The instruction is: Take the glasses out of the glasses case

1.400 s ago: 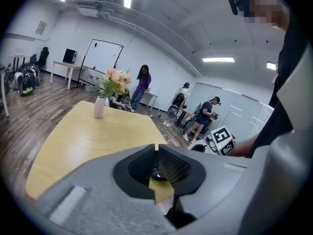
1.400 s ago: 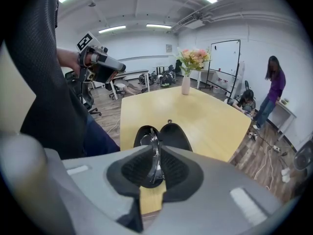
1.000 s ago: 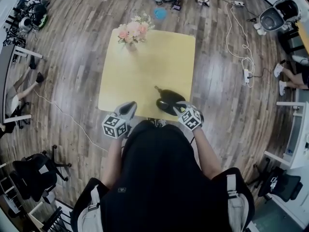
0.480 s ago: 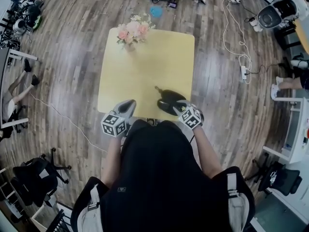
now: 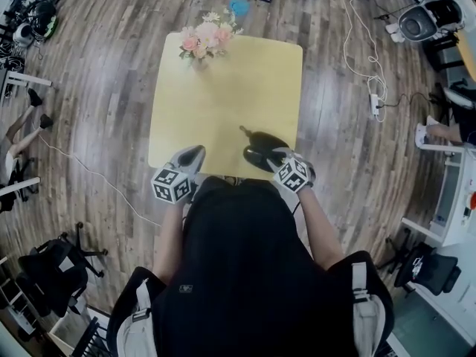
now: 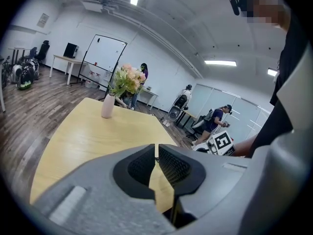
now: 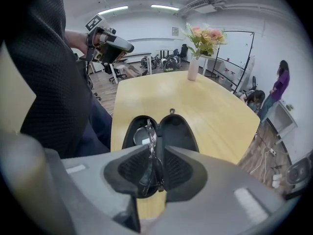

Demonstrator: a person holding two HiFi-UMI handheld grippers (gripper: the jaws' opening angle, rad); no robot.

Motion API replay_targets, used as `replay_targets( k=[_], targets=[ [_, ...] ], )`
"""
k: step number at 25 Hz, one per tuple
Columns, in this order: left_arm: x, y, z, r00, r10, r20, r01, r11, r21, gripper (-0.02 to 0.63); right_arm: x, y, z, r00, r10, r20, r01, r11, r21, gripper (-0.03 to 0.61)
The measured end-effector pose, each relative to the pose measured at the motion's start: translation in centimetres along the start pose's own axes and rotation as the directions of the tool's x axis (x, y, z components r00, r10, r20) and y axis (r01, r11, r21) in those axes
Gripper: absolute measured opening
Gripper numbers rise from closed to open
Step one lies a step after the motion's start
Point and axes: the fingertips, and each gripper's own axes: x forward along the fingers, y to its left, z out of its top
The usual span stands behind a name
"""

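Note:
A black glasses case (image 5: 262,149) lies open on the yellow table (image 5: 223,95) near its front right edge. In the right gripper view both halves of the case (image 7: 177,132) show, hinge away from me. My right gripper (image 7: 155,173) is shut on the glasses (image 7: 148,148), which stand edge-on between its pads, with one lens over the case's left half. In the head view the right gripper (image 5: 281,158) sits at the case's near end. My left gripper (image 6: 156,161) is shut with nothing between its jaws, held over the table's front left edge (image 5: 187,158), apart from the case.
A pink vase of flowers (image 5: 201,44) stands at the table's far left corner, also seen as the vase (image 7: 193,68) in the right gripper view. Cables (image 5: 372,65) run over the wood floor at right. Office chairs (image 5: 52,266) stand at left, and people are in the room.
Only the head camera has shifted a little. Both grippers keep nearly the same places over the table's front edge, the right one still on the glasses.

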Motion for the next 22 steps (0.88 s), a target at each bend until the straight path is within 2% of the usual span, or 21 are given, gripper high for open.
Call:
replay_targets(
  k=[9,13,18,22],
  targets=[
    [0.9,0.9,0.8,1.000,-0.022,-0.017,0.022,1.000,0.020,0.032,3.3,0.3,-0.2,0.995,0.042,-0.085,-0.045,0.999,-0.030,0.106],
    [0.9,1.4,1.0,1.000,-0.020,-0.022,0.020,1.000,0.023,0.032,4.0,0.3,0.2,0.994,0.058,-0.090,-0.061,0.998,-0.030,0.104],
    [1.0,1.8,1.5,1.000,-0.019,-0.021,0.020,0.999,0.029,0.032,4.2,0.5,0.0,0.991,0.071,-0.113,-0.073,0.997,-0.012,0.035],
    [1.3,1.4,1.5,0.999,-0.026,-0.022,0.027,0.999,0.037,0.032,3.9,0.8,-0.2,0.991,0.073,-0.112,-0.075,0.997,-0.009,0.021]
  ],
)
